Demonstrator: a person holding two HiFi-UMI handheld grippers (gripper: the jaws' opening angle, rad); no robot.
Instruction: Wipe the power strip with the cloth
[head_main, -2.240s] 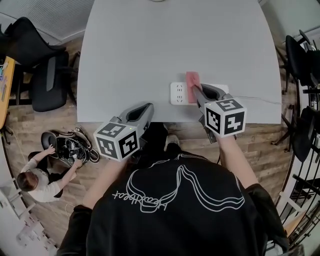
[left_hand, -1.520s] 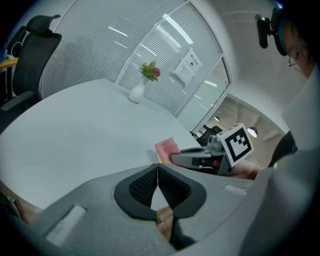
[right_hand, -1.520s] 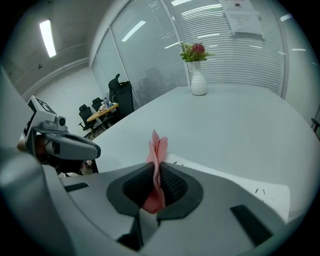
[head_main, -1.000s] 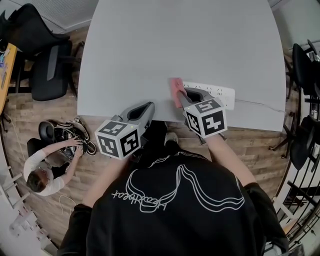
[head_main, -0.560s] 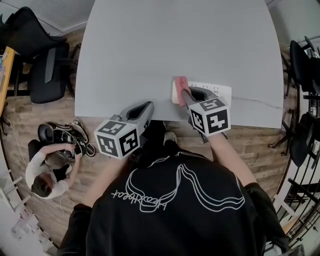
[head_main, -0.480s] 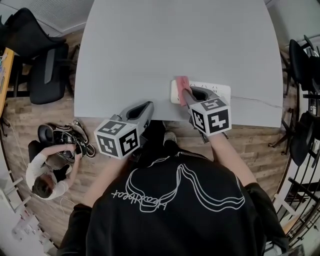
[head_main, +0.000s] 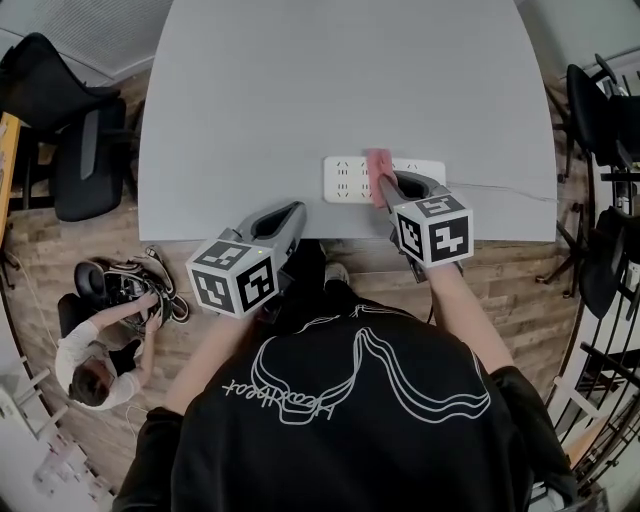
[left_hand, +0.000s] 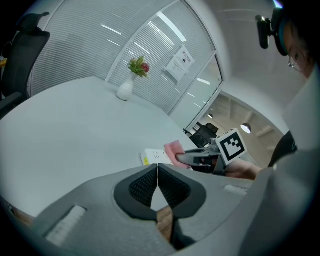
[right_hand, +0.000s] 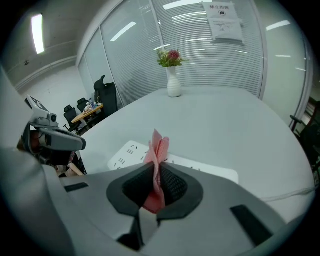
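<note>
A white power strip (head_main: 352, 178) lies near the front edge of the grey table (head_main: 330, 90), its cable running off to the right. My right gripper (head_main: 384, 187) is shut on a folded pink cloth (head_main: 379, 164), which rests across the middle of the strip. In the right gripper view the cloth (right_hand: 157, 150) stands pinched between the jaws over the power strip (right_hand: 131, 153). My left gripper (head_main: 290, 219) hovers at the table's front edge, left of the strip, shut with nothing in it. The left gripper view shows the power strip (left_hand: 152, 156) and cloth (left_hand: 173, 149) beyond its jaws.
A white vase with flowers (right_hand: 173, 75) stands at the table's far end. Black office chairs (head_main: 75, 150) stand left of the table and more at the right. A person (head_main: 95, 360) crouches over a bag on the wooden floor at lower left.
The cloth in my right gripper slid rightward along the strip, from its left end to about its middle. The left gripper has stayed put.
</note>
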